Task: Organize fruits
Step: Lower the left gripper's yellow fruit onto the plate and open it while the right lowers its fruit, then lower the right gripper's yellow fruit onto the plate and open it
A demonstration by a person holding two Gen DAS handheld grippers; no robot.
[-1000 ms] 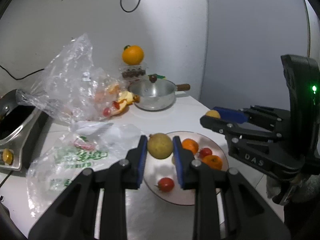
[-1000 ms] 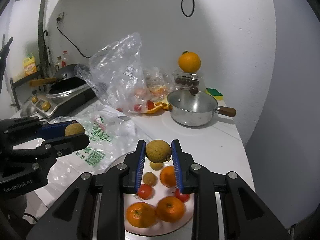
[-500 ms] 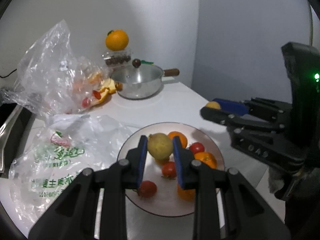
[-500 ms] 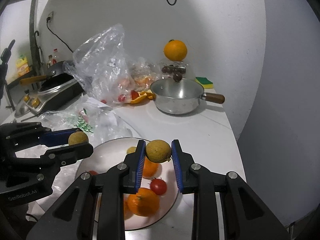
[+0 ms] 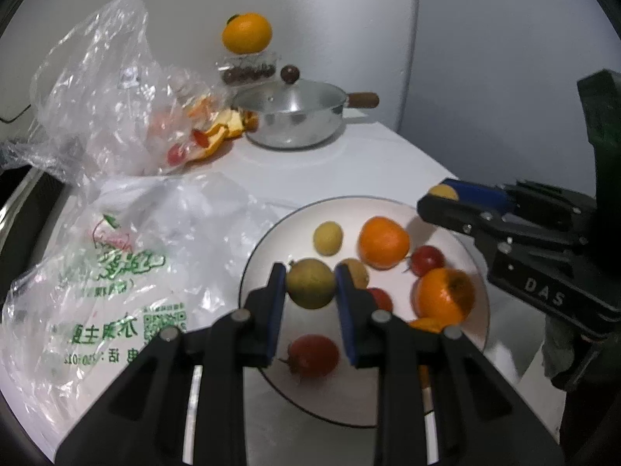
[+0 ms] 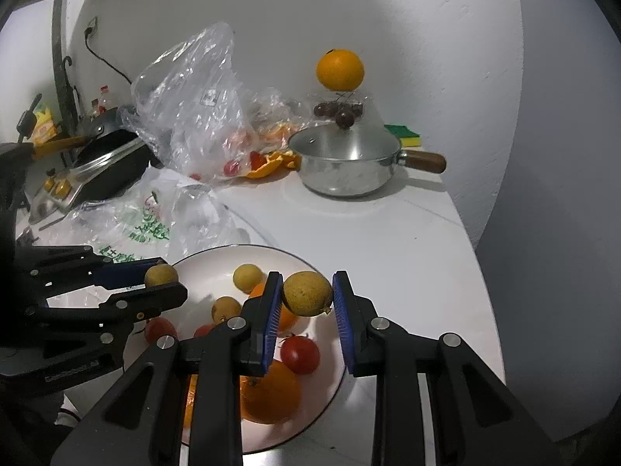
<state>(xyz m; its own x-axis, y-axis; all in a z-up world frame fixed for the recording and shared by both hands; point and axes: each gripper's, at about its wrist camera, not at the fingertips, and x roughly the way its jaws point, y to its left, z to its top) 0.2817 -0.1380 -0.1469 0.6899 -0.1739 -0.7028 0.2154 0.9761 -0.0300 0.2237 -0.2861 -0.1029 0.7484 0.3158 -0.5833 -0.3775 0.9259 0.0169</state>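
Note:
A round white plate (image 5: 271, 233) (image 6: 202, 260) on the white counter holds oranges (image 5: 383, 241), red tomatoes (image 5: 313, 354) and small yellow fruits (image 5: 328, 237). My left gripper (image 5: 310, 289) is shut on a yellow-green round fruit (image 5: 310, 288) and holds it just above the plate's left part; it also shows in the right wrist view (image 6: 161, 275). My right gripper (image 6: 306, 293) is shut on a similar yellow fruit (image 6: 307, 293) above the plate's right side; it shows in the left wrist view (image 5: 444, 193).
Crumpled plastic bags (image 5: 116, 240) lie left of the plate, one with fruit and orange peel (image 5: 217, 132). A lidded steel pan (image 5: 295, 116) stands behind, with an orange on a box (image 5: 247, 33) by the wall. A stove and wok (image 6: 101, 159) sit far left. The counter edge runs on the right.
Both grippers have moved forward and down over the plate with their fruits still held. The plate now lies closer under both of them.

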